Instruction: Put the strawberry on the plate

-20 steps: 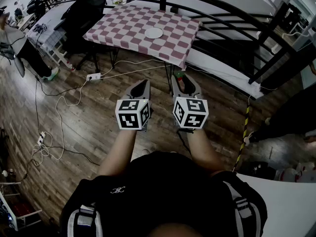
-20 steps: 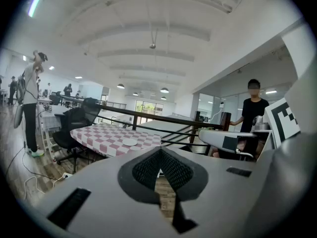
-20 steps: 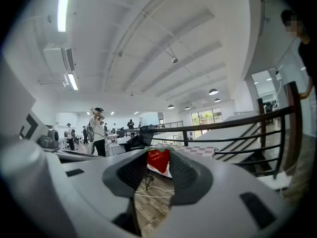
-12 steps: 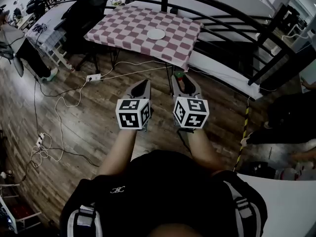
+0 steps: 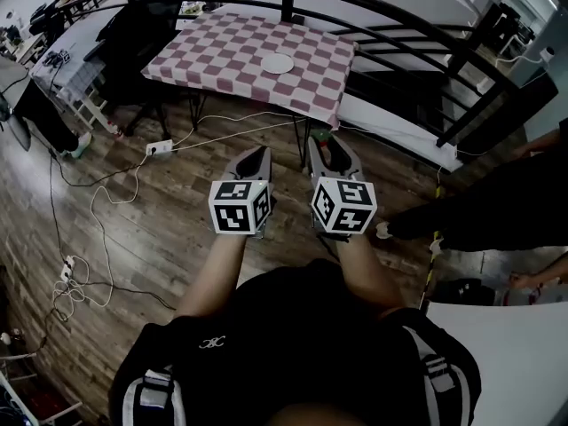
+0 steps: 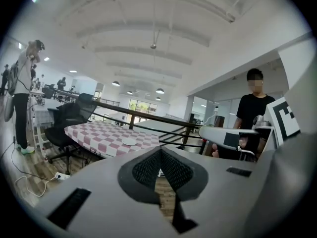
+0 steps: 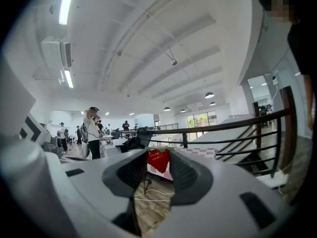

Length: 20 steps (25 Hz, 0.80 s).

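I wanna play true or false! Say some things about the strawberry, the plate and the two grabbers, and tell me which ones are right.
1. The right gripper is holding the strawberry between its jaws. True.
2. The white plate lies on a checkered tablecloth. True.
3. The strawberry is already on the plate. False: the plate has nothing on it, and the strawberry is in the right gripper, well short of the table.
4. Both grippers hold something. False: the left gripper has its jaws together with nothing between them.
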### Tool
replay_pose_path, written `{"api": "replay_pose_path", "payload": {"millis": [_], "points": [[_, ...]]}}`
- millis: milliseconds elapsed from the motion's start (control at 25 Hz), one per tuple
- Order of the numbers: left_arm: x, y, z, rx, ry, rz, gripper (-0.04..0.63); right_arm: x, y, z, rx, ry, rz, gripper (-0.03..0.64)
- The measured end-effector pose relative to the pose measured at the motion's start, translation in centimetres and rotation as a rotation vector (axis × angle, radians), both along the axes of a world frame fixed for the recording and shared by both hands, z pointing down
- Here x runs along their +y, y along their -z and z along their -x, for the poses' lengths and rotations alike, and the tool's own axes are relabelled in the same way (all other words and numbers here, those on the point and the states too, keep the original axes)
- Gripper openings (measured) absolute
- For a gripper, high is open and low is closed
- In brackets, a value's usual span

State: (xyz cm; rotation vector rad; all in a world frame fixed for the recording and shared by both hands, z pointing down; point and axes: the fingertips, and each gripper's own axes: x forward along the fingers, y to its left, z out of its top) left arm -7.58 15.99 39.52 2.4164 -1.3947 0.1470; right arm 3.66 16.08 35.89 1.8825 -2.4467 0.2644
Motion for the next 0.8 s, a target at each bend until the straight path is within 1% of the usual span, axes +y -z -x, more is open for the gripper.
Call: {"api": "replay_pose_path", "payload": {"millis": [200,400,600,800], "points": [[-1.3,-1.0,1.1,0.025,-0.006,0.023,0.000,-1.3,-0.6,1.5,0.026,0.004,0.017,0.146],[-3.9,-2.2,1.2,0.006,-0.008,0.049,0.000,-4.4,-1.5,1.7,0.017,0.003,0.026,0.146],[-8.8,-3.0,0.7,-0.025,0.014,0.050,0.000,-10.0,-2.6,0.9,-0.008,0.023,0.028,0.146],[-14.9,-2.2,-0.3,-0.033,0.047,0.045,0.000,-16.5,-1.9,-0.3,-0.005,0.056,0.021,0.146]]}}
